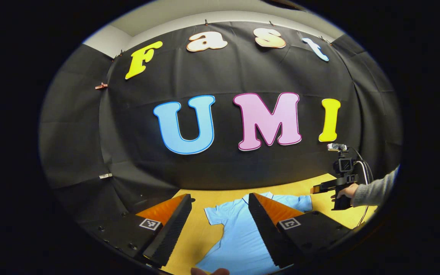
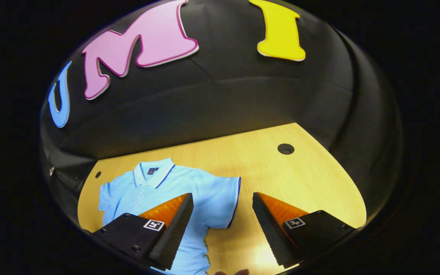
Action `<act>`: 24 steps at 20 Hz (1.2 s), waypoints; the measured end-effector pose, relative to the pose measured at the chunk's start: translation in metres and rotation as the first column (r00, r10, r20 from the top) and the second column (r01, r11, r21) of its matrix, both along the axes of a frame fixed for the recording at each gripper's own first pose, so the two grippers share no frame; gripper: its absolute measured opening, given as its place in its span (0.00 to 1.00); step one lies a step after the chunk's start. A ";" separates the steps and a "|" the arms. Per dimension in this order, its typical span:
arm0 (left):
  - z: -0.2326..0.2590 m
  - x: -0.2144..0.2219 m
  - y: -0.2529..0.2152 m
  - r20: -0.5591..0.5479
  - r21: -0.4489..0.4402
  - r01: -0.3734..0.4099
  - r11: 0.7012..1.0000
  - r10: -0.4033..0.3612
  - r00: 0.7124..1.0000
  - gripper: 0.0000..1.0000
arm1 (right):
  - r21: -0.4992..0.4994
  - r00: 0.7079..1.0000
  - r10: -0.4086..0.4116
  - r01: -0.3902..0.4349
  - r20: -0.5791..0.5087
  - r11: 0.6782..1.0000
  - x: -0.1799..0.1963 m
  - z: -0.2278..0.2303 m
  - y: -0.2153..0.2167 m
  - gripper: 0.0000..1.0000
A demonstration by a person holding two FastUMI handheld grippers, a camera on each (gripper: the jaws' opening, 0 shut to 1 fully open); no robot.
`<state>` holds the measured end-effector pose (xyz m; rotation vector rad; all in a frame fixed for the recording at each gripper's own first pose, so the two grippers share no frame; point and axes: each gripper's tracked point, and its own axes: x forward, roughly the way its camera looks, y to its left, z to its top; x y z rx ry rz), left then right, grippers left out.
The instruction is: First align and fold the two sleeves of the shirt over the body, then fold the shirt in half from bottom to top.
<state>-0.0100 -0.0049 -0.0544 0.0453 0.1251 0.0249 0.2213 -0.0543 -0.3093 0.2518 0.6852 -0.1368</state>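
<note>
- Black cloth [image 2: 243, 99] walls my booth behind a yellow wood table [image 2: 281, 172].
- Shirt [image 2: 189, 191] lies flat on the table, collar toward 12 o'clock, both sleeves spread out unfolded.
- My left gripper [image 1: 220, 221] hangs above the shirt, jaws spread apart, grasping nothing.
- My right gripper [image 2: 223, 225] hovers released over the sleeve [image 2: 224, 202] edge; from the left gripper view it sits at 3 o'clock [image 1: 319, 188] in a hand [image 1: 345, 191].
</note>
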 end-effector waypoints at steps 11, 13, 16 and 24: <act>-0.027 0.009 0.004 -0.057 -0.013 -0.028 1.000 0.027 0.998 0.98 | -0.082 0.986 -0.004 -0.010 -0.170 0.997 0.043 -0.096 -0.005 0.97; -0.029 0.011 0.010 -0.063 -0.017 -0.038 0.999 0.036 0.997 0.98 | -0.092 0.983 -0.008 -0.009 -0.181 0.996 0.042 -0.100 -0.003 0.97; -0.033 0.012 0.019 -0.072 -0.027 -0.051 0.998 0.049 0.996 0.98 | -0.109 0.984 0.000 -0.020 -0.178 0.994 0.044 -0.099 -0.002 0.95; -0.041 0.012 0.039 -0.087 -0.034 -0.064 0.997 0.061 0.994 0.98 | -0.119 0.985 0.018 -0.039 -0.172 0.992 0.047 -0.098 0.016 0.15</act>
